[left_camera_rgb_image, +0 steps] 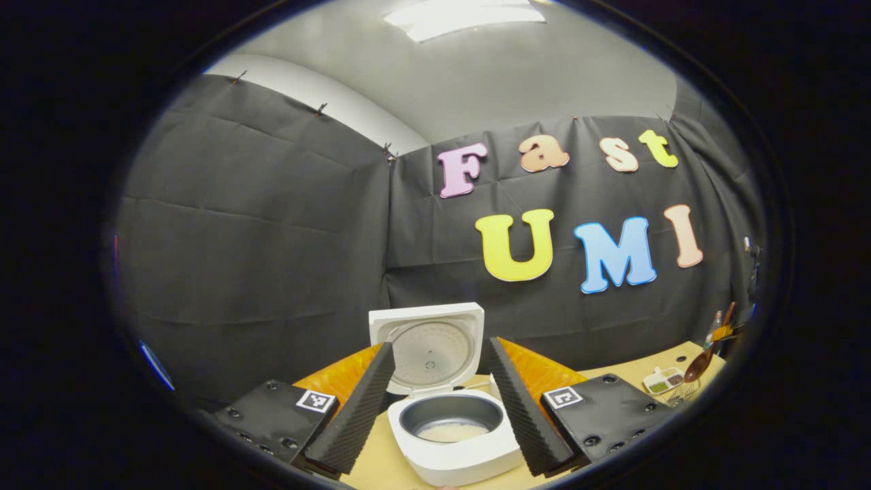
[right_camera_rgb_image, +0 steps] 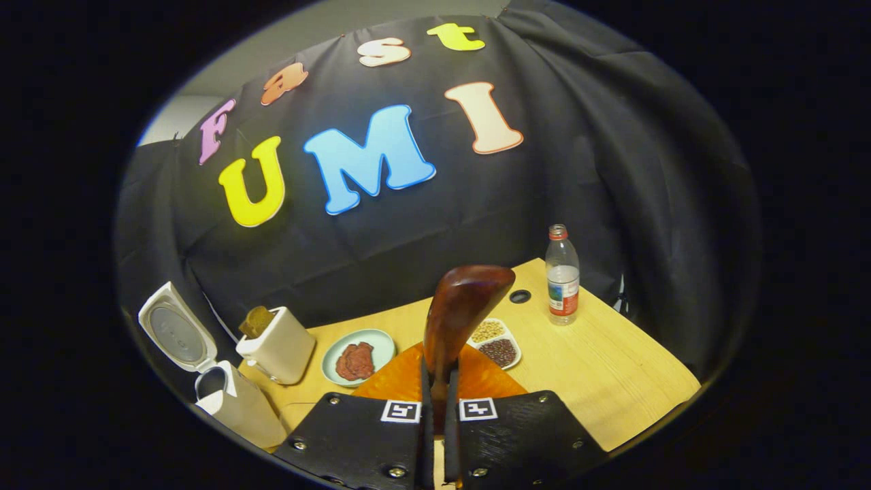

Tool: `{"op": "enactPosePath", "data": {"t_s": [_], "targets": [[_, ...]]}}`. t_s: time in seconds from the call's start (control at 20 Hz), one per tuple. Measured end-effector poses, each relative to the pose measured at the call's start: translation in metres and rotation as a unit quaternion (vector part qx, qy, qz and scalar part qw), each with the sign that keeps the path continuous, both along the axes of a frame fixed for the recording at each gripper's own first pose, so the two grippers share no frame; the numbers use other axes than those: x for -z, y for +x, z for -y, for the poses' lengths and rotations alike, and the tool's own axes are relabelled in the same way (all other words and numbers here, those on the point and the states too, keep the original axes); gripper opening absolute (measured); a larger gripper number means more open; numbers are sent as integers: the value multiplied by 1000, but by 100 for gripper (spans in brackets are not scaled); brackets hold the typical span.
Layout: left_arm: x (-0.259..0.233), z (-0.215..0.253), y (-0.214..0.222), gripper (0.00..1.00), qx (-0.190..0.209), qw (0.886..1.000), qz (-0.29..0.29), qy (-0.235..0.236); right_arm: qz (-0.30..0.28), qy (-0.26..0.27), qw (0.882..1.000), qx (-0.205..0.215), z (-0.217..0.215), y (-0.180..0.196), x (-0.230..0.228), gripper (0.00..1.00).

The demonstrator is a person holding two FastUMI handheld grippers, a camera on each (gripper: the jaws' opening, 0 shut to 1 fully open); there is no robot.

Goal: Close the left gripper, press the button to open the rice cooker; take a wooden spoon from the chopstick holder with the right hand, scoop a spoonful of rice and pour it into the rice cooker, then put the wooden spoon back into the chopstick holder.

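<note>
The white rice cooker (left_camera_rgb_image: 452, 449) stands open on the table, lid (left_camera_rgb_image: 429, 344) upright, with pale rice (left_camera_rgb_image: 452, 431) in its pot. My left gripper (left_camera_rgb_image: 440, 344) is open just in front of it, one finger on each side, touching nothing. In the right gripper view, my right gripper (right_camera_rgb_image: 441, 381) is shut on the handle of the brown wooden spoon (right_camera_rgb_image: 466, 303), whose bowl points up. That spoon (left_camera_rgb_image: 699, 367) also appears at the far right of the left gripper view, above a wire chopstick holder (left_camera_rgb_image: 682, 393). The cooker (right_camera_rgb_image: 224, 398) lies to the right gripper's far left.
In the right gripper view, a white toaster (right_camera_rgb_image: 279, 347) holding bread, a plate of meat (right_camera_rgb_image: 357, 357), a divided dish of grains (right_camera_rgb_image: 497, 344) and a water bottle (right_camera_rgb_image: 563, 275) stand on the wooden table (right_camera_rgb_image: 612, 381). The booth's cloth wall runs behind the table.
</note>
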State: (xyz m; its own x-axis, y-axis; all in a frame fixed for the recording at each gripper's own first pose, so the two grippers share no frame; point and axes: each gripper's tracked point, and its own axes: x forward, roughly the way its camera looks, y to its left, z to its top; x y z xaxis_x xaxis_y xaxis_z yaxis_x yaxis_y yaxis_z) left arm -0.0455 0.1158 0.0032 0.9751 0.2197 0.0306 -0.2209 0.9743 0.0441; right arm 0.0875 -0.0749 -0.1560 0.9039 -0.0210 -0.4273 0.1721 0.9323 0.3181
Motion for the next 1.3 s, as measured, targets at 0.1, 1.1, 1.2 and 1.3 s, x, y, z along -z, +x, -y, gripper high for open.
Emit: {"op": "enactPosePath", "data": {"t_s": [0.1,1.1,1.2,1.3], "targets": [[2,-8,-2,95,1,1000,-2,-3,12,0,1000,-11,-19,-1,-6,6],[35,-133,-27,92,-40,998,-44,6,-78,-135,982,-106,-171,-5,136,7],[36,-143,-26,92,-44,998,-45,4,-79,-124,982,-115,-188,-7,137,6],[38,-149,-26,95,-47,998,-46,0,-89,-90,983,-130,-210,-15,141,6]]}}
